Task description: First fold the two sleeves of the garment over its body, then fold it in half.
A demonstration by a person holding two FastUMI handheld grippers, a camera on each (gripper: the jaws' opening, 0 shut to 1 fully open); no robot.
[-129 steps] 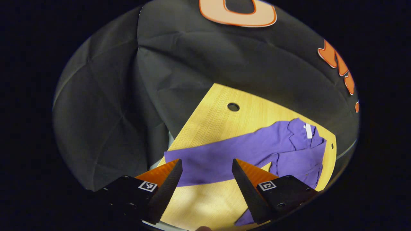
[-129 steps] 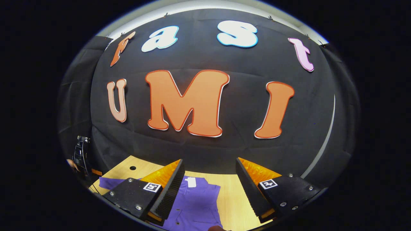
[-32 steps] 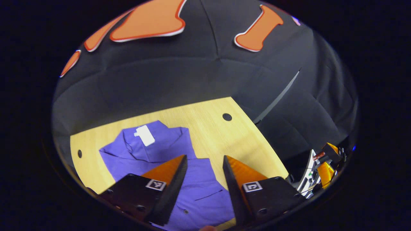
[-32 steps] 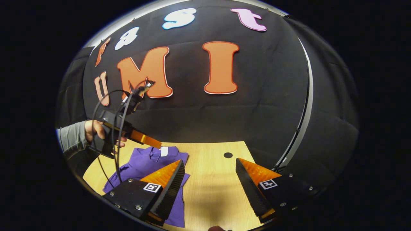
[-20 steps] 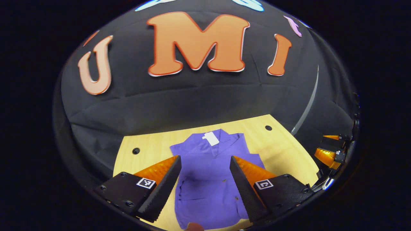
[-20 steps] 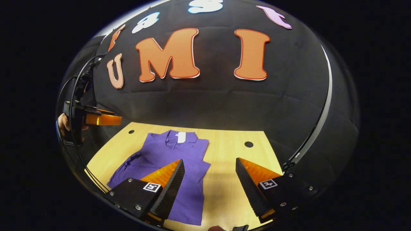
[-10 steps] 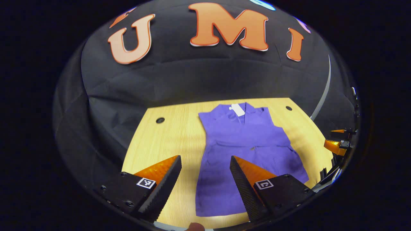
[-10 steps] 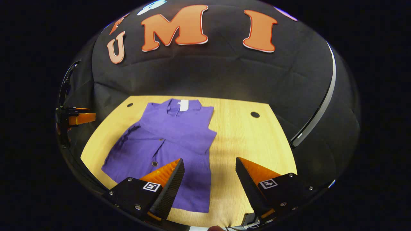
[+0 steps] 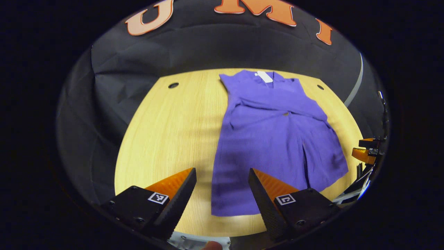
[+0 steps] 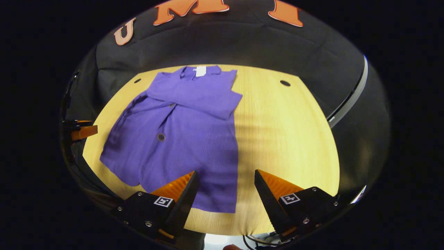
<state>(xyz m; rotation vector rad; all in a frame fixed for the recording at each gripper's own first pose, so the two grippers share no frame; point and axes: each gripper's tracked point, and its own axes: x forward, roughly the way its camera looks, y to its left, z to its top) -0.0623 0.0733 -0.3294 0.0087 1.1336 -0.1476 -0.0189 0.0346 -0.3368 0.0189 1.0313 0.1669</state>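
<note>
A purple button shirt (image 9: 274, 139) (image 10: 180, 132) lies flat on the wooden table (image 9: 173, 132), collar with a white tag (image 9: 264, 76) toward the far wall. Both sleeves lie folded across its chest. My left gripper (image 9: 222, 180) hangs open above the near table edge, over the hem's left corner. My right gripper (image 10: 225, 182) hangs open above the near edge too, over the hem's right corner. Neither holds anything. In the left gripper view the right gripper (image 9: 366, 151) shows at the far right. In the right gripper view the left gripper (image 10: 81, 131) shows at the far left.
The table (image 10: 288, 139) has round cable holes at the back corners (image 9: 173, 85) (image 10: 285, 83). Black cloth walls close in behind and on both sides. Bare wood lies left of the shirt in the left gripper view and right of it in the right gripper view.
Both grippers have drawn back toward the near table edge and tilted down, so the whole shirt with its hem has come into sight. Both stay open.
</note>
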